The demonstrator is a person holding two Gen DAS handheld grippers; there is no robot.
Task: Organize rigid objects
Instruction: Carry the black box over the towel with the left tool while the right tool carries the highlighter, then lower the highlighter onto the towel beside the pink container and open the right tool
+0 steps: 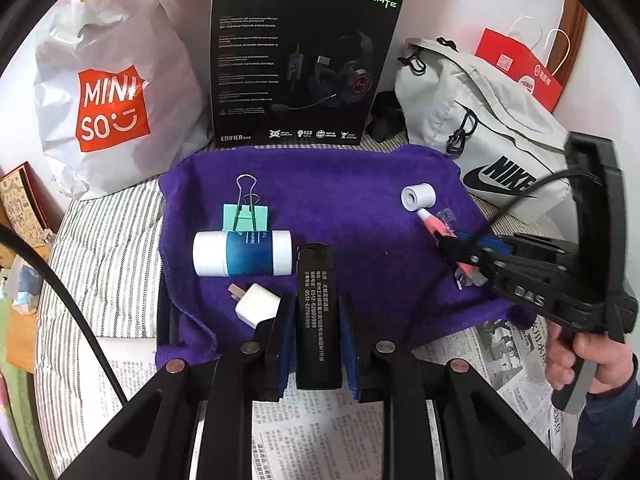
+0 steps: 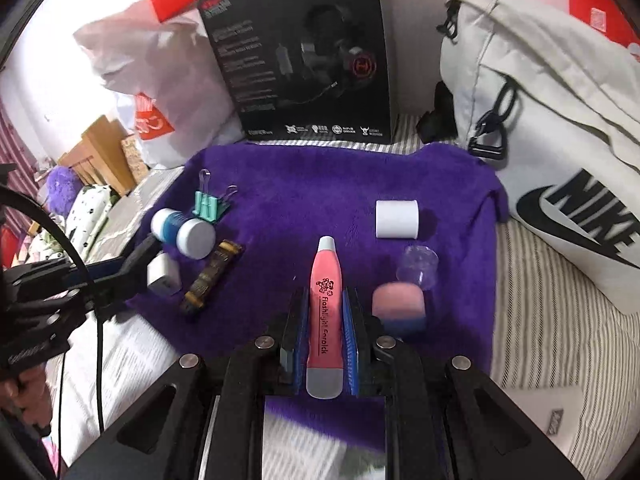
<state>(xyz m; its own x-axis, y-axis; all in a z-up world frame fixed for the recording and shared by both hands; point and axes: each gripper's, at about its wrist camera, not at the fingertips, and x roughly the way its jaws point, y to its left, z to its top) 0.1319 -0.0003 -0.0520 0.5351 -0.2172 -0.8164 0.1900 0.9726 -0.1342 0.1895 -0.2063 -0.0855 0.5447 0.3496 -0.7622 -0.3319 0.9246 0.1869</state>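
On a purple towel (image 1: 340, 184) lie a white-and-blue bottle (image 1: 242, 253), a green binder clip (image 1: 245, 216), a white plug adapter (image 1: 257, 305) and a white roll (image 1: 417, 197). My left gripper (image 1: 316, 312) is shut on a black lighter (image 1: 318, 316). My right gripper (image 2: 326, 320) is shut on a pink flashlight earpick (image 2: 326, 300); it also shows in the left wrist view (image 1: 452, 246). Beside it lie a pink-and-blue piece (image 2: 398, 306) and a clear cap (image 2: 418, 266). The right wrist view shows the towel (image 2: 320, 184), bottle (image 2: 182, 232), clip (image 2: 210, 204), adapter (image 2: 163, 274), lighter (image 2: 212, 274) and roll (image 2: 397, 219).
Behind the towel stand a black headset box (image 1: 304, 60), a white Miniso bag (image 1: 108, 100), a grey Nike bag (image 1: 480, 120) and a red paper bag (image 1: 520, 68). Newspaper (image 1: 320, 432) lies in front on a striped sheet (image 1: 104, 240).
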